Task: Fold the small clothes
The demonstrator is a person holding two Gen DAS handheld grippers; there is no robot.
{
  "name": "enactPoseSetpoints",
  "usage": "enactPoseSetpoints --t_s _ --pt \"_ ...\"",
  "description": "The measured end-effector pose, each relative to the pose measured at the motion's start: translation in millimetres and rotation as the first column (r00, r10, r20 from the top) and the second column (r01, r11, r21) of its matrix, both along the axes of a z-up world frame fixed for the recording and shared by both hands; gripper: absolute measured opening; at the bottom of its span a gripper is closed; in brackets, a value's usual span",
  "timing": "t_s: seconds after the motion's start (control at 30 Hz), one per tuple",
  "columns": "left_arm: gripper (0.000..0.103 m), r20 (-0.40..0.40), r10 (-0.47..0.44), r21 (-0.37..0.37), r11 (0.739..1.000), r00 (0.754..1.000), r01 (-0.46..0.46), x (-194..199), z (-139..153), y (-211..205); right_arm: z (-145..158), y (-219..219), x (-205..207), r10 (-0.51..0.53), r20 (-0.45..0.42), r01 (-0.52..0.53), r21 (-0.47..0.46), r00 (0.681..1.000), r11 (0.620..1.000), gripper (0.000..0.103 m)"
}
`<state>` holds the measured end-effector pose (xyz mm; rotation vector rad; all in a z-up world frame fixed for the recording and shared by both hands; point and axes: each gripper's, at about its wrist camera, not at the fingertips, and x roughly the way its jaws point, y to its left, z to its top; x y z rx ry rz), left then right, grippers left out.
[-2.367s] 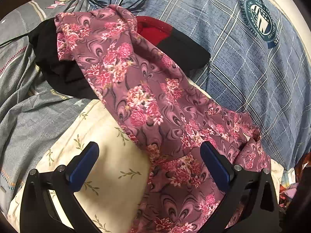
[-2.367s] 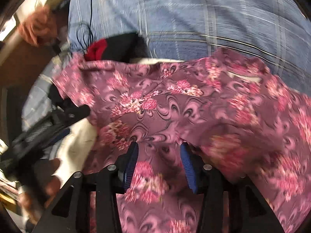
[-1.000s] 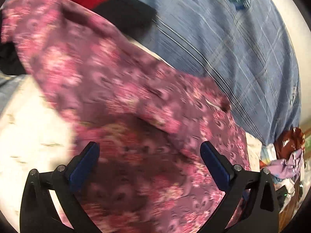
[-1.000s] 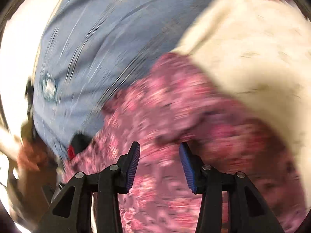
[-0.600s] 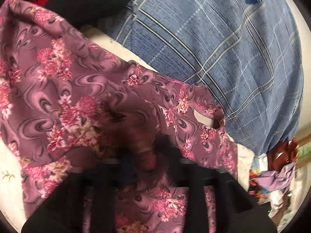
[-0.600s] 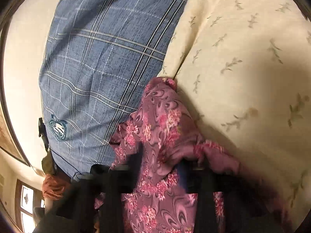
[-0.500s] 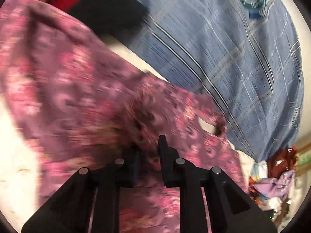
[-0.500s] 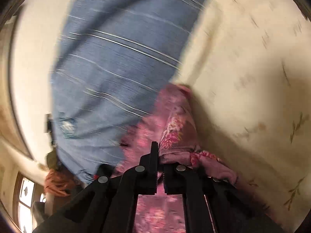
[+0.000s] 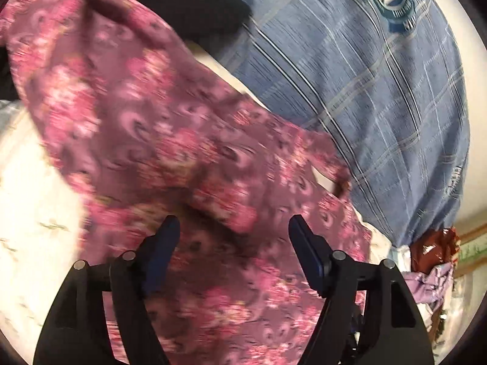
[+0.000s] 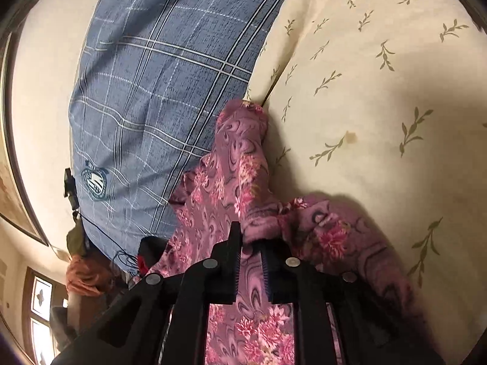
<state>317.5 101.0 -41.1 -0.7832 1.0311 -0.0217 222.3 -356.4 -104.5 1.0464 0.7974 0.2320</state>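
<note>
The garment [image 9: 158, 127] is a thin mauve cloth printed with pink flowers and dark swirls. In the left wrist view it fills the middle and lower left of the frame, blurred, lying in loose folds with a small slit showing pale cloth near its right edge. In the right wrist view a bunched ridge of it [image 10: 240, 167] runs from the lower middle up to the centre of the frame. The left gripper [image 9: 234, 228] has its jaws wide apart and opening, with the garment lying below and between them, not pinched. The right gripper [image 10: 248, 243] has its jaws nearly together, opening slightly, with a fold of the garment between the pads. The garment lies on a cream sheet [image 10: 380, 91] with small olive leaf sprigs. Beside it, a blue plaid pillow [image 9: 365, 76] with a round crest takes the upper right of the left view. A black and red cloth [image 9: 194, 9] lies at the top edge. Cluttered wrappers [image 9: 432, 249] sit at the lower right. A window [image 10: 39, 313] shows in the lower left of the right view.
</note>
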Motion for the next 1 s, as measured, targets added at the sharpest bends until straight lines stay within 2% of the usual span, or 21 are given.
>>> enactPoseSetpoints --t_s 0.1,0.17,0.2,0.23,0.27,0.3,0.37,0.43,0.5,0.53,0.6,0.67,0.7,0.77,0.83,0.9,0.97,1.0 --pt "0.077 -0.064 -0.017 -0.077 0.997 0.998 0.012 17.0 -20.4 -14.9 -1.5 -1.7 -2.0 0.004 0.003 -0.004 0.01 1.0 1.0 0.014" --pt "0.077 -0.029 0.009 -0.056 0.998 1.0 -0.01 20.5 -14.4 -16.0 -1.7 -2.2 -1.6 0.007 0.004 -0.007 0.022 1.0 1.0 0.014" --pt "0.071 -0.015 0.009 -0.056 0.998 1.0 -0.01 25.5 -11.5 -17.3 -1.5 -2.9 -2.1 0.008 0.006 -0.008 0.028 1.0 1.0 0.015" --pt "0.038 -0.007 0.009 -0.058 0.998 1.0 -0.01 29.4 -8.2 -16.4 -2.0 -4.4 -2.9 0.006 0.015 -0.006 0.04 1.0 0.999 0.016" --pt "0.018 -0.008 0.003 -0.06 0.998 1.0 -0.003 31.6 -6.3 -14.4 -2.6 -5.1 -2.6 0.001 0.021 -0.002 0.049 1.0 0.999 0.016" --pt "0.005 -0.017 -0.014 -0.07 0.997 1.0 0.013 38.0 -5.0 -14.1 -3.4 -5.9 -2.5 -0.006 0.025 0.005 0.055 1.0 0.998 0.016" --pt "0.004 -0.01 0.013 -0.03 0.999 1.0 -0.013 36.3 4.3 -12.0 -5.1 -5.7 1.5 -0.015 0.034 0.012 0.078 0.999 0.997 0.016" --pt "0.004 0.052 0.042 0.04 0.998 0.998 -0.044 18.2 25.6 -4.5 2.8 -2.6 5.8 0.003 0.058 -0.007 0.077 0.998 0.997 0.004" --pt "0.005 0.084 0.073 0.079 0.994 0.994 -0.08 2.5 33.3 5.0 14.0 -1.8 3.5 0.009 0.109 -0.018 0.08 0.994 0.997 0.004" --pt "0.005 0.081 0.088 0.098 0.991 0.993 -0.096 -6.2 31.7 9.9 17.8 -0.5 3.1 0.023 0.121 -0.032 0.075 0.992 0.997 0.004" --pt "0.005 0.035 0.096 0.131 0.986 0.995 -0.099 -9.5 16.5 13.1 14.6 5.6 5.4 0.066 0.09 -0.07 0.048 0.994 0.996 0.004" --pt "0.005 -0.036 0.093 0.167 0.982 0.995 -0.086 -6.0 -4.4 13.3 0.0 16.9 9.7 0.131 0.002 -0.131 0.0 0.991 0.991 0.005" --pt "0.005 -0.053 0.088 0.158 0.984 0.995 -0.079 -6.7 -11.7 14.9 -4.1 21.5 8.9 0.159 -0.034 -0.16 -0.03 0.987 0.987 0.002" --pt "0.005 -0.039 0.081 0.137 0.988 0.996 -0.075 -10.3 -16.4 19.2 7.6 25.4 0.2 0.192 -0.024 -0.193 -0.086 0.981 0.977 0.012" --pt "0.005 -0.012 0.068 0.148 0.987 0.998 -0.065 -10.9 -11.2 19.1 25.5 23.4 -10.4 0.226 0.003 -0.224 -0.087 0.974 0.971 0.012" --pt "0.005 0.003 0.052 0.178 0.983 0.999 -0.052 -12.5 -6.2 17.7 49.6 12.9 -16.9 0.208 0.086 -0.2 -0.093 0.974 0.975 0.014" --pt "0.005 0.013 0.042 0.191 0.981 0.999 -0.044 -13.6 -4.2 13.8 68.5 -2.7 -11.2 0.152 0.153 -0.135 -0.116 0.977 0.984 0.033" --pt "0.005 0.018 0.04 0.198 0.979 0.999 -0.043 -14.2 -3.9 11.9 72.4 -10.6 -2.6 0.114 0.156 -0.094 -0.131 0.981 0.987 0.048"
